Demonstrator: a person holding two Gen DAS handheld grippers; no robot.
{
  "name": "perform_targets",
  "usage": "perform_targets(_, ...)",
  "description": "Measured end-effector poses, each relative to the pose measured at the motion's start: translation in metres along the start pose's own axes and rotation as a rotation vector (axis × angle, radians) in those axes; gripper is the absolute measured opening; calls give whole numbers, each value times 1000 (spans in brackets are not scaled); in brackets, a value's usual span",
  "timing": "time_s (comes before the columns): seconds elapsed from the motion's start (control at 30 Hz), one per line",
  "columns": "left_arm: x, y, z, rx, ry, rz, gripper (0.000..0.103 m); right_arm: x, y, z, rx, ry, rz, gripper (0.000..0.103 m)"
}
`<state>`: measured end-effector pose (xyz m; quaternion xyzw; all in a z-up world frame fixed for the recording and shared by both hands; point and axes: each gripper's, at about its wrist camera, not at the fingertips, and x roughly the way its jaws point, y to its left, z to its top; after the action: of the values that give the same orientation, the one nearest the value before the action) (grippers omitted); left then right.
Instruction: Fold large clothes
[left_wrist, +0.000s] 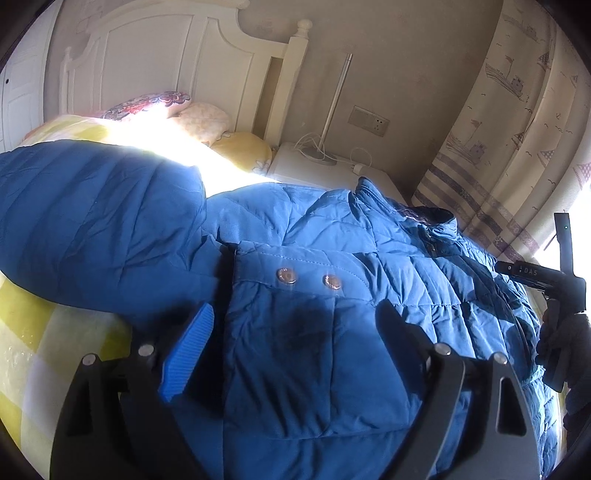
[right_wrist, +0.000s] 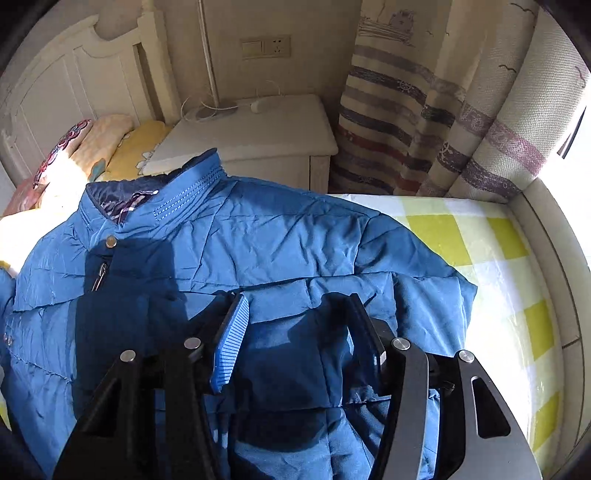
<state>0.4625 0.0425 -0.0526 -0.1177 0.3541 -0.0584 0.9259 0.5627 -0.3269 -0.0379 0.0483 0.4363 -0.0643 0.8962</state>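
Both hand-held grippers, left (left_wrist: 295, 325) and right (right_wrist: 299, 328), hover agape over a puffy blue quilted jacket (right_wrist: 229, 243), collar up, lying on the checked bed (right_wrist: 491, 258).

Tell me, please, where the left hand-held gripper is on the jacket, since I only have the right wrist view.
Observer: The left hand-held gripper points down at a pocket flap of the blue jacket, with its jaws wide apart and nothing pinched.
Operator: Thank you. Does that flap have any fastenings?
Observer: Yes, two round metal snaps sit side by side on it.
Operator: And where is the sleeve on that side?
Observer: The sleeve lies stretched out toward the left of that view, over the yellow checked bedding.
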Motion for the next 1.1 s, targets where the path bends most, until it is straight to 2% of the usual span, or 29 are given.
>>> perform_targets(0.03,1,0,0,-2,1,0,88,-11,-4,1,30,-66,-2,53)
perform_targets(0.07,1,0,0,-2,5,0,88,-10,-6,0,41,-72,-38,53)
perform_targets(0.1,2,0,1,-2,7,1,88,3,-5,-2,19,-6,-78,53)
perform_targets(0.13,2,0,0,-3,6,1,88,23,-1,-8,-25,88,-73,55)
perform_targets(0.2,2,0,0,-4,4,-1,89,22,3,-12,-85,66,-82,55)
perform_targets(0.27,2,1,0,-9,4,-2,89,5,1,-11,-33,30,-102,55)
perform_targets(0.33,2,2,0,-11,6,-1,89,-28,12,-17,-16,-80,-42,55)
perform_targets(0.4,2,1,0,-10,5,-1,89,-47,43,-30,-84,-106,65,57)
perform_targets(0.47,3,1,0,-10,6,4,89,-49,86,-48,-222,-74,132,65)
perform_targets(0.53,2,1,0,-10,4,9,89,-25,122,-67,-344,47,141,70)
perform_targets(0.57,1,2,0,-10,2,11,89,-16,131,-75,-376,57,114,75)
perform_targets(0.6,1,3,0,-13,1,12,89,-18,133,-76,-367,27,112,75)
perform_targets(0.63,1,3,0,-17,3,14,89,-21,128,-73,-336,48,127,75)
perform_targets(0.67,1,3,0,-18,3,17,89,-26,122,-70,-293,34,121,69)
perform_targets(0.73,2,3,1,-17,5,19,89,-60,106,-74,-223,-71,125,69)
perform_targets(0.8,1,2,0,-12,2,23,90,-97,91,-89,-203,-150,173,72)
perform_targets(0.87,2,1,0,-6,3,28,91,-120,82,-107,-216,-187,147,79)
perform_targets(0.93,1,0,0,-1,5,30,91,-122,70,-123,-229,-173,129,83)
perform_targets(0.97,1,0,0,-1,4,32,91,-115,64,-131,-238,-149,92,83)
perform_targets(1.03,1,0,-1,0,4,36,92,-81,54,-145,-253,-36,48,83)
perform_targets(1.1,1,-1,0,9,8,44,93,-68,40,-146,-188,4,129,85)
